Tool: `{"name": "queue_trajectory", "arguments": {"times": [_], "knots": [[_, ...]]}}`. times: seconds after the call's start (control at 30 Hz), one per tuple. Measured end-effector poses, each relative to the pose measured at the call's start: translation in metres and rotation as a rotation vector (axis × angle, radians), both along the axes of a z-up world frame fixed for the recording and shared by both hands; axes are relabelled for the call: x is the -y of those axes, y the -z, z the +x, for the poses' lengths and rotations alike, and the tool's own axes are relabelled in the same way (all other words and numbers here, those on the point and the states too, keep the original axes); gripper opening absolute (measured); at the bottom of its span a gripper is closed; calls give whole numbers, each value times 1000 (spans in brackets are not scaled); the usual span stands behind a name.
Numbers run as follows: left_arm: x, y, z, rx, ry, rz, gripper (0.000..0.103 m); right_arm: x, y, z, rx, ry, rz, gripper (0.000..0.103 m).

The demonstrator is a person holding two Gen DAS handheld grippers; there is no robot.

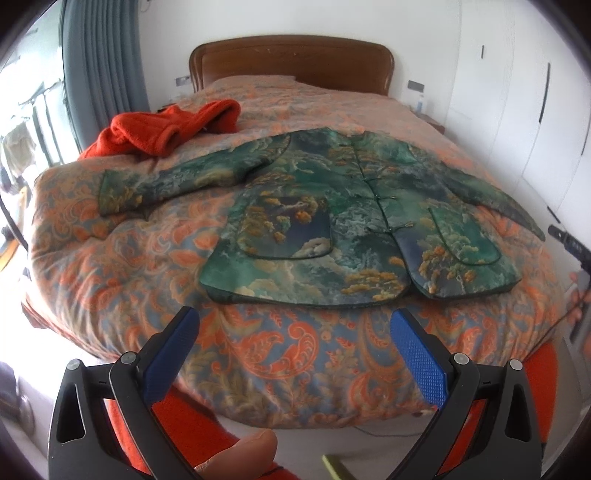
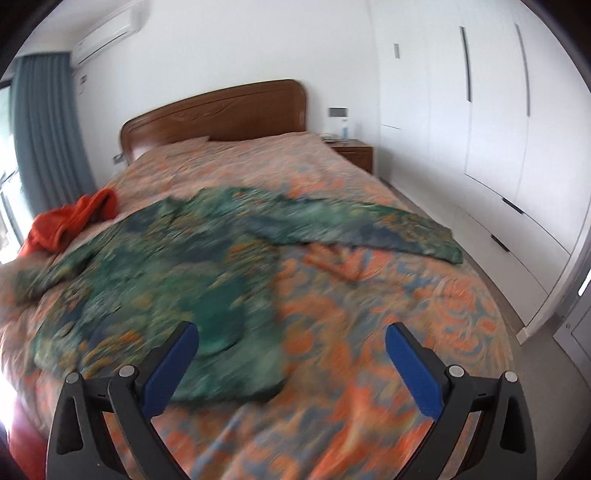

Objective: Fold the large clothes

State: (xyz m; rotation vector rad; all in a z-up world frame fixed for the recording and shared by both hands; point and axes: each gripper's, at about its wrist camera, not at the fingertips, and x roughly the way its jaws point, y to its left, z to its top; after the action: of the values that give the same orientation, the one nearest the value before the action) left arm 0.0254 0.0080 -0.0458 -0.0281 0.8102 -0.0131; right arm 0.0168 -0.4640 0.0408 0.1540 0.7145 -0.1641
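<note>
A green patterned jacket [image 1: 354, 218] lies spread flat, front up, on a bed covered by an orange and blue paisley quilt [image 1: 122, 266]. The left wrist view shows it sharply: the front is closed down the middle, two rounded patch pockets sit near the hem, and both sleeves stretch out to left and right. The hem lies near the foot of the bed, just beyond the left claw [image 1: 295, 317], whose blue-padded fingers stand wide apart over the quilt and hold nothing. A fingertip of the person shows at the bottom edge of this view, and at the far right edge a dark part of the other tool appears. The right wrist view is blurred, but it shows what the first does not: the jacket's right sleeve [image 2: 369, 225] running out toward the right edge of the bed, a white wardrobe [image 2: 491, 122] along the right wall, a wooden bedside cabinet [image 2: 354, 153] near the wooden headboard [image 2: 218, 110], and an air conditioner [image 2: 107, 35] high on the wall. The right claw [image 2: 291, 332] is likewise spread apart and empty, over the jacket's near right corner and the quilt beside it. A crumpled orange garment [image 1: 166, 127] lies on the far left of the bed, apart from the jacket's left sleeve. A grey-blue curtain [image 1: 99, 66] hangs on the left.
</note>
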Motion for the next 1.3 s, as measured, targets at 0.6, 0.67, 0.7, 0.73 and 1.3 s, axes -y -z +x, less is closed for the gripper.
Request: {"name": "queue_trajectory", "arguments": {"times": [0.6, 0.67, 0.7, 0.73, 1.3], "knots": [[14, 9, 21, -72, -36, 51, 103, 277, 132, 115, 103, 621, 746, 93], [16, 8, 20, -70, -41, 58, 103, 284, 141, 116, 150, 682, 763, 81], [16, 8, 20, -72, -45, 59, 103, 288, 143, 119, 166, 701, 775, 72], [15, 8, 21, -76, -50, 58, 103, 292, 146, 122, 170, 715, 782, 63], [32, 16, 30, -76, 27, -2, 103, 64, -46, 228, 276, 33, 249, 12]]}}
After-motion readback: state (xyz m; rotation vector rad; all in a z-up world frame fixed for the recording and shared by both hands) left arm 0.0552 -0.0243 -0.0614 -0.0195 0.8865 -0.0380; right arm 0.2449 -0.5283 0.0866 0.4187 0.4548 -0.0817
